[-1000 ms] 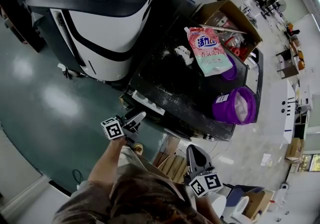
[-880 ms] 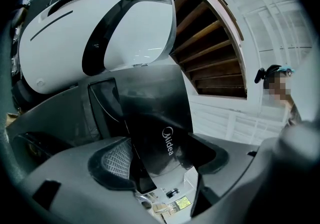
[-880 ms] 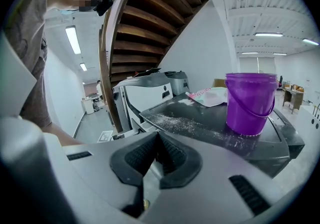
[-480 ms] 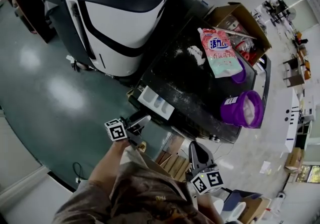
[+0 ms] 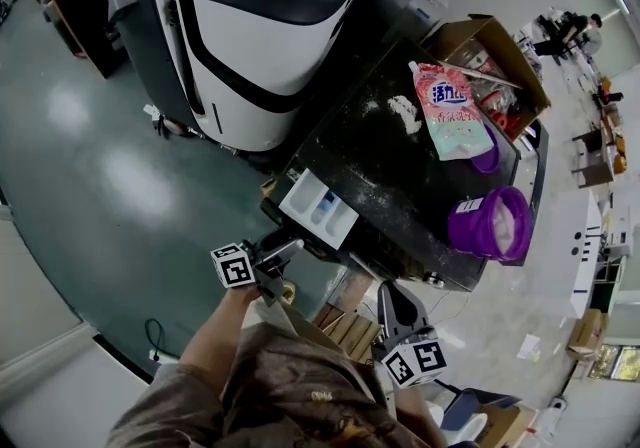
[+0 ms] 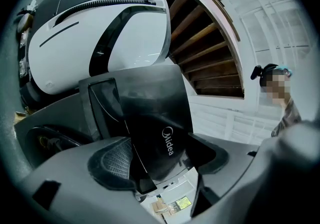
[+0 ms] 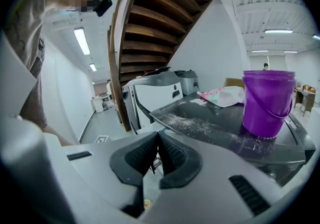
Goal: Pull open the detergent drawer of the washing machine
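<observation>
Left tool [image 6: 161,162] grips the pulled-out detergent drawer [image 6: 152,113]; right tool [image 7: 157,155] is closed, empty.

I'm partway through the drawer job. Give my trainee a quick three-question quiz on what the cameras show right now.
1. True or false: the right gripper is shut on the detergent drawer.
2. What sits between the left gripper's jaws? A) the purple bucket B) the drawer's black front panel C) nothing
3. Missing word: the pink pouch lies on the washing machine's ____.

Key: 1 false: its jaws are together with nothing between them. 2 B. 3 top.
</observation>
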`<state>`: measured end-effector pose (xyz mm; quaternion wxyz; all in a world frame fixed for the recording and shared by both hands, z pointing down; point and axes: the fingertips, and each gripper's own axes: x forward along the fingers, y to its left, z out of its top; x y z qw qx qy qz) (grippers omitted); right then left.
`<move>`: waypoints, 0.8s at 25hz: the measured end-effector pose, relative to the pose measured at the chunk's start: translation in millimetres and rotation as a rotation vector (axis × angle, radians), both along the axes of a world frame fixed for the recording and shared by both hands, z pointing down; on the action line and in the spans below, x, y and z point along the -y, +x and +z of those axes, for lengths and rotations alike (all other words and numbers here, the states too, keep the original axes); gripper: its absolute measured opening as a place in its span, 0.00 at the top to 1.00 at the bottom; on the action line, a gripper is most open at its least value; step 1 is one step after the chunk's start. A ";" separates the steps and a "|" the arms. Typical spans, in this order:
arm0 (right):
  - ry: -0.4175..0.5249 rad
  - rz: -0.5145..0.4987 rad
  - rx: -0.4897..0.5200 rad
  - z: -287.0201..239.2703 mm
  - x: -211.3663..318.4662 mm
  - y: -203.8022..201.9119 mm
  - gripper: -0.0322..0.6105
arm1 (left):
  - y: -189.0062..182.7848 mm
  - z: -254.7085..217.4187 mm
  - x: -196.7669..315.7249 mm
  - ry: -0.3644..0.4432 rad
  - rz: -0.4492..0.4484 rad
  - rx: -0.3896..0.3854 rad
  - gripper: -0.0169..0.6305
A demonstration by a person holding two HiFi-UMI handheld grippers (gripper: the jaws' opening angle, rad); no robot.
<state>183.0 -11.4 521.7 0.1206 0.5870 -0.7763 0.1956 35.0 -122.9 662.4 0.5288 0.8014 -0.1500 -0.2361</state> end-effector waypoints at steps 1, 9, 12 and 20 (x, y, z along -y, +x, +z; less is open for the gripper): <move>0.001 -0.002 0.000 -0.2 -0.5 -1.0 0.94 | -1.4 -0.4 -1.7 0.000 -0.001 -0.003 0.43; 0.004 -0.027 0.000 -0.1 -3.2 -9.9 0.95 | -12.3 1.6 -15.1 0.008 -0.011 0.013 0.43; 0.005 -0.036 0.002 0.2 -3.5 -13.4 0.95 | -15.9 1.3 -20.2 0.008 -0.011 0.007 0.43; 0.005 -0.060 0.004 0.2 0.0 -23.0 0.95 | -25.0 1.8 -31.2 0.005 -0.006 0.004 0.43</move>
